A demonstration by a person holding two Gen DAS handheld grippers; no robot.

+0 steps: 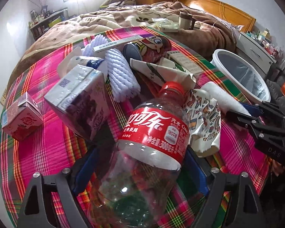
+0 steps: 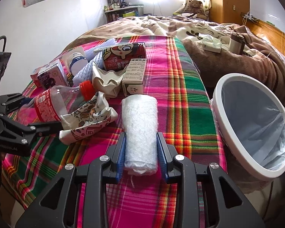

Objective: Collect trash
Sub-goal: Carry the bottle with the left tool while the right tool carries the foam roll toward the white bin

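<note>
While the right tongs are clenched on a white roll of padding, their blue pads pressing both of its sides, the roll lies on the plaid cloth just beside the white bin, probably so that one short swing carries it over the rim. The bin stands off the cloth's edge with its lined mouth tilted toward the pile, a placement that looks meant to make dropping easy. The left tongs straddle the lower body of a clear cola bottle with a red cap; their pads stand apart from the plastic on both sides, so they are released around it rather than gripping, and the bottle lies on its side, farther from the bin than the roll. Its smooth round wall will likely slip unless the pads close squarely. Counting the rubbish beyond the bottle, away from the bin: one crumpled patterned wrapper, one crumpled cream paper, one red cartoon can, three drink cartons, one small cream box and one piece of white foam netting. One bin serves them all.
</note>
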